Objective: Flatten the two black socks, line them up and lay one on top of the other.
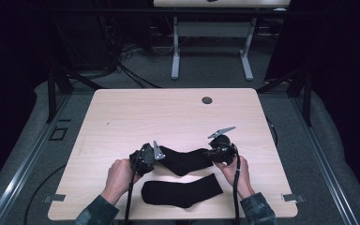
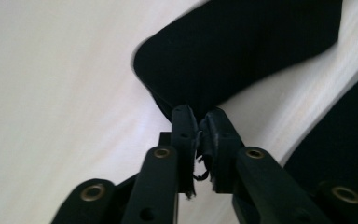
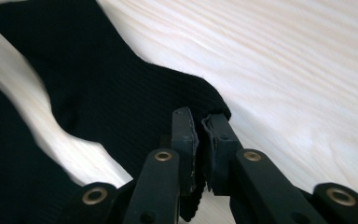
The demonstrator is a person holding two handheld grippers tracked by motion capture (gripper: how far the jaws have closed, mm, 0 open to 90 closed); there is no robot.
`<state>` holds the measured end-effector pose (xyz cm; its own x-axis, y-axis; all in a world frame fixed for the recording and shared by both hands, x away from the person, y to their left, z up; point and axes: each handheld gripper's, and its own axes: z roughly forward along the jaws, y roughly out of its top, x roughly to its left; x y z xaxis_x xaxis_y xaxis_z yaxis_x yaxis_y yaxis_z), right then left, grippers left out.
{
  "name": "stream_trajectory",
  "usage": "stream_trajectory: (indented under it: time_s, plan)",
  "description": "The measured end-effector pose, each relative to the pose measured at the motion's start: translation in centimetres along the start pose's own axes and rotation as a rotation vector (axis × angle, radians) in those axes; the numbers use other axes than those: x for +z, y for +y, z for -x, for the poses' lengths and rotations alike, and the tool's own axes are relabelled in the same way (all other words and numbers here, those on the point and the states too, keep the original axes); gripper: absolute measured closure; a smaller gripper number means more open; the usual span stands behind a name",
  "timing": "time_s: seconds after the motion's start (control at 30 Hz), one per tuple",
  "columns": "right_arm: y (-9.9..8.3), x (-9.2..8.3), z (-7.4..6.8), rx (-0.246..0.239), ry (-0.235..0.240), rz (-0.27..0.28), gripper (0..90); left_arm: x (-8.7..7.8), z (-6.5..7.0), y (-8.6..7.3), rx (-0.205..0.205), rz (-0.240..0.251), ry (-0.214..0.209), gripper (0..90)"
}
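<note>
On the desk (image 1: 122,112), the left tool (image 1: 157,154) and right tool (image 1: 211,153) each clamp one end of a black sock (image 1: 185,161) stretched between them; a second black sock (image 1: 182,192) lies flat just nearer the person, between both hands

Light wooden table (image 1: 136,112) with rounded corners and a round grommet hole (image 1: 207,100), on grey carpet floor (image 1: 23,140). Behind, a second desk (image 1: 211,28) on white legs, tangled cables (image 1: 126,70) beneath. Black frame struts (image 1: 56,79) at both sides; dark surroundings.
</note>
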<state>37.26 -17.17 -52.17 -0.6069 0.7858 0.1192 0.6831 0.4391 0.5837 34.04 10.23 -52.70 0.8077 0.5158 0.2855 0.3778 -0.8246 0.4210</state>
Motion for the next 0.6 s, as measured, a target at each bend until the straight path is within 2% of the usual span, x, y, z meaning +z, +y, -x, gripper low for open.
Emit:
stream_trajectory:
  time_s: [0.03, 0.07, 0.13, 0.2, 0.3, 0.37, 0.43, 0.47, 0.5, 0.57, 0.6]
  plan:
    - [-0.2, 0.1, 0.4, 0.011, -0.011, -0.009, 83.4, 0.7, 0.0, -0.3, -0.026, -0.002, -0.052, 77.0]
    - [-0.4, 0.2, 0.8, 0.01, -0.013, -0.021, 83.4, 1.0, 0.0, -0.5, -0.051, 0.007, -0.082, 70.7]
    - [-0.7, 0.5, 1.3, 0.022, -0.017, -0.036, 83.3, 0.9, -0.3, -1.0, -0.104, 0.049, -0.133, 59.8]
    - [-0.9, 0.7, 1.6, 0.025, -0.026, -0.043, 83.3, 0.4, -1.1, -1.6, -0.171, 0.092, -0.166, 47.9]
    - [-1.1, 0.7, 1.7, 0.026, -0.015, -0.046, 83.2, -0.2, -2.7, -2.2, -0.253, 0.13, -0.146, 41.0]
    - [-1.2, 0.9, 1.8, 0.023, -0.013, -0.051, 83.1, 0.2, -3.4, -2.4, -0.311, 0.139, -0.131, 36.8]
    - [-1.3, 1.1, 1.7, 0.032, -0.01, -0.044, 83.1, 0.7, -3.7, -2.3, -0.322, 0.135, -0.128, 32.9]
    - [-1.3, 1.1, 1.8, 0.02, -0.014, -0.054, 83.0, 1.4, -4.0, -2.1, -0.328, 0.115, -0.123, 32.9]
    - [-1.3, 1.3, 1.7, 0.026, 0.001, -0.057, 83.0, 2.5, -4.4, -1.8, -0.342, 0.089, -0.092, 29.1]
    - [-1.4, 1.4, 1.6, 0.026, 0.005, -0.055, 82.9, 3.6, -4.8, -1.5, -0.354, 0.065, -0.078, 28.9]
    - [-1.4, 1.5, 1.6, 0.023, 0.01, -0.052, 82.8, 4.0, -4.9, -1.4, -0.353, 0.055, -0.057, 29.0]
